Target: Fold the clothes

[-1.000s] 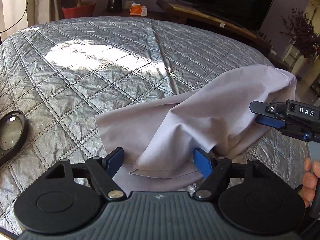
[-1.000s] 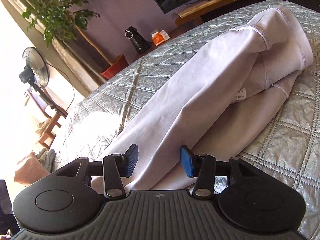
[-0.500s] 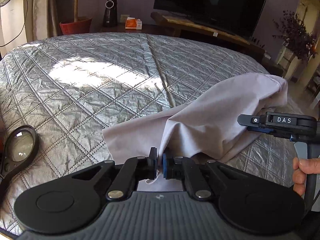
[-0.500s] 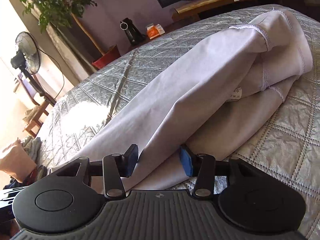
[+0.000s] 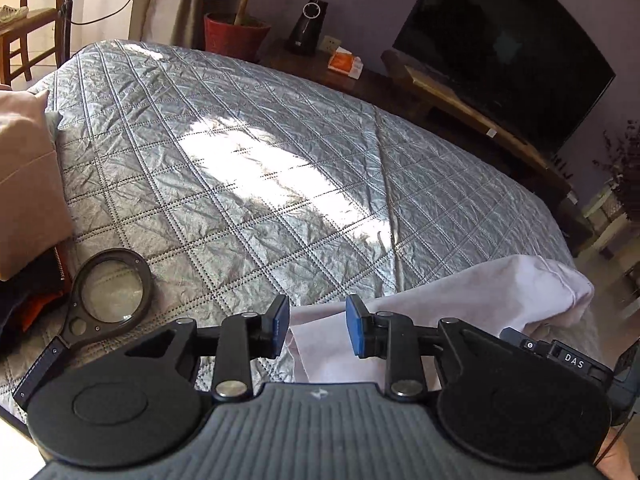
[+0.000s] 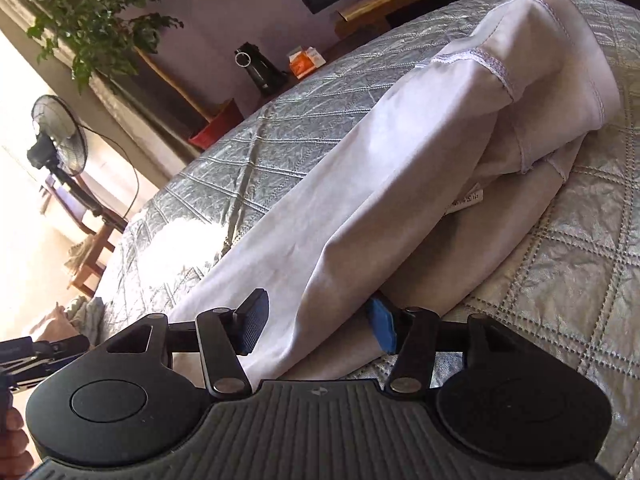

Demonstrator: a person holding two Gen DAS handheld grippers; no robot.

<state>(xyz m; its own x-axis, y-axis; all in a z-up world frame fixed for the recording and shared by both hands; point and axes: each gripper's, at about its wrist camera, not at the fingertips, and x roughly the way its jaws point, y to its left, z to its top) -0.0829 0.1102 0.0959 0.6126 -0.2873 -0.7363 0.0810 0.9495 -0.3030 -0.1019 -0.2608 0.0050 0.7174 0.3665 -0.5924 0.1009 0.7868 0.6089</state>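
On the near right part of the quilted silver bedspread (image 5: 248, 168) lay the pale lilac garment (image 6: 400, 184), loosely doubled over itself, with a stitched hem (image 6: 476, 56) at its far end and a small white care label (image 6: 468, 200) showing between its layers. Left gripper (image 5: 317, 326): both blue pads stood apart, with the garment's near left corner lying between and below them; no cloth was pinched, and whether either pad touched the fabric could not be told. Right gripper (image 6: 316, 322): fingers spread wide, straddling the raised upper fold of the garment; the left pad (image 6: 252, 322) stood clear beside the cloth, while the right pad (image 6: 382, 324) sat partly tucked under the fold, touching it. In the left wrist view the right gripper appeared at the right edge, just beside the garment.

Other objects, left wrist view: a black-rimmed magnifying glass (image 5: 110, 292) lay flat on the bedspread at near left; a pink cushion (image 5: 24, 184) rested at the left edge, above dark folded items whose nature could not be told. Beyond the bed stood a red plant pot (image 5: 236, 36) holding a slim trunk, a black conical device (image 5: 310, 26), an orange-and-white box (image 5: 344, 62) whose contents were hidden, and a dark television (image 5: 504, 52) on a wooden stand (image 5: 460, 100). Right wrist view: a leafy houseplant (image 6: 92, 16) and a standing fan (image 6: 56, 136) occupied the far left.
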